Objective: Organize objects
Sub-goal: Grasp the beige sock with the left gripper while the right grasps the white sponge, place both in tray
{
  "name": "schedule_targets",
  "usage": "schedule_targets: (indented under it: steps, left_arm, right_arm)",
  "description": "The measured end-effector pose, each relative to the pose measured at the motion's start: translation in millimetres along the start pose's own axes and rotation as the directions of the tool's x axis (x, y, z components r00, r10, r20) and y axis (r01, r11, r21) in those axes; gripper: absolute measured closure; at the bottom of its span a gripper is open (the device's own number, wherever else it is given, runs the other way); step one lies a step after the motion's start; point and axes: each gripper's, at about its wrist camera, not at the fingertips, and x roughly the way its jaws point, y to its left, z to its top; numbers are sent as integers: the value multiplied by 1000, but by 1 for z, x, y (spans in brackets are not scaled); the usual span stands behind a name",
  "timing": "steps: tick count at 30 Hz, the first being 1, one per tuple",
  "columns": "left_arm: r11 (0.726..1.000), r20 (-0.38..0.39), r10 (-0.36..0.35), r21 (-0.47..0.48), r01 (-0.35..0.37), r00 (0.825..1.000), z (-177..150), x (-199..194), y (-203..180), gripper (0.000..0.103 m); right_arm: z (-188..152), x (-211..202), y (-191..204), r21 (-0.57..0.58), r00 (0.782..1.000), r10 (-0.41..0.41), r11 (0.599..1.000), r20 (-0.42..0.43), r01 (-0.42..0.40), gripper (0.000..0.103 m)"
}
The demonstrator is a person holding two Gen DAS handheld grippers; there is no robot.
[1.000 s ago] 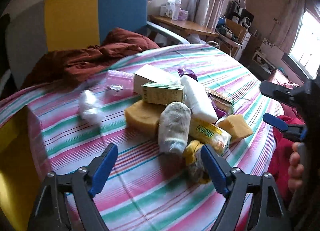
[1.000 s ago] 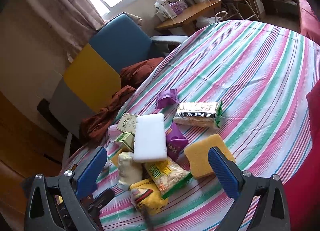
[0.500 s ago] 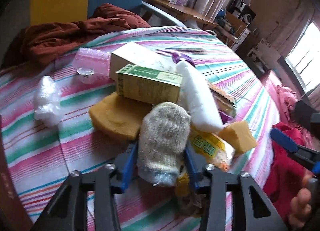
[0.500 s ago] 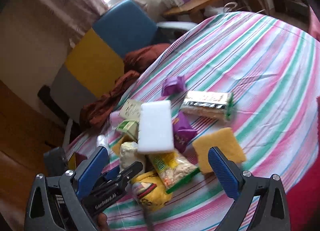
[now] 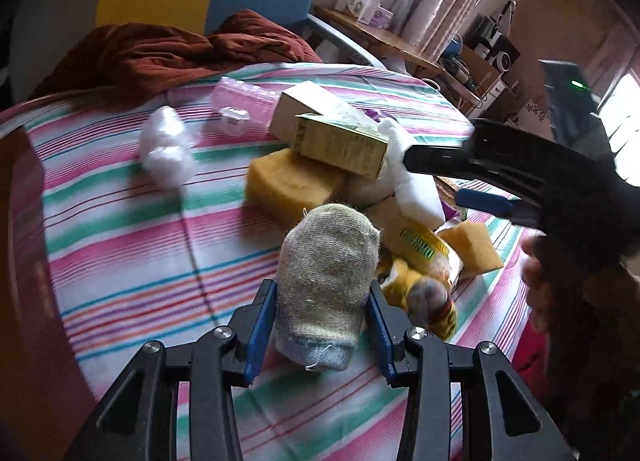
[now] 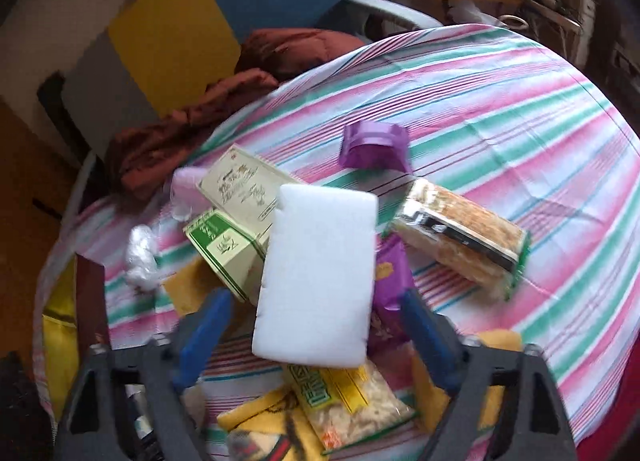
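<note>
Both grippers working the pile: one sock taken, one white sponge about to be.

The rolled sock [image 5: 326, 281] sits at the near edge of the heap on the striped tablecloth [image 5: 120, 221], with the left gripper [image 5: 320, 325] clamped on its sides. The white sponge [image 6: 316, 277] lies atop the pile, propped on a green box [image 6: 224, 249] and a purple packet [image 6: 390, 281]; the right gripper [image 6: 316, 337] straddles its near end, jaws closing, pads not yet touching as far as I can tell. This looks like the picking stage. Next, each piece likely needs lifting clear without dragging the noodle packet [image 6: 348, 401] or yellow sponge [image 5: 288, 185] along.
</note>
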Motion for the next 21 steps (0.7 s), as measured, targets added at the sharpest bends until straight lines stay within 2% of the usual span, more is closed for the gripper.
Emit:
schedule_targets:
  steps: [1, 2, 4, 9, 12, 15, 19, 21]
  left_arm:
    - [1000, 5, 3, 0, -3, 1000, -4, -4, 1, 59]
    - [1000, 8, 4, 0, -4, 1000, -5, -7, 0, 59]
    - [1000, 17, 9, 4, -9, 1000, -8, -14, 0, 59]
    - [1000, 51, 18, 6, -18, 999, -12, -36, 0, 59]
    - [1000, 79, 19, 7, -20, 997, -15, -56, 1, 59]
    - [999, 109, 44, -4, -44, 993, -21, -77, 9, 59]
    - [995, 144, 92, -45, -87, 985, -33, -108, 30, 58]
    - [990, 162, 133, -77, -121, 978, -42, -126, 45, 58]
  right_arm:
    - [-1, 0, 3, -27, 999, -31, 999, 9, 31, 43]
    - [-2, -1, 5, -42, 999, -37, 998, 16, 37, 47]
    - [-5, -4, 2, -28, 1000, -16, 999, 18, 16, 47]
    - [-9, -31, -3, -17, 995, 10, 1000, 99, -9, 48]
    - [-16, -52, 4, -29, 988, 62, 998, 141, -59, 48]
    - [-24, -69, 26, -79, 978, 130, 990, 165, -119, 48]
    - [-35, -88, 70, -180, 957, 243, 960, 160, -214, 48]
    - [-45, -91, 103, -252, 948, 293, 934, 128, -254, 48]
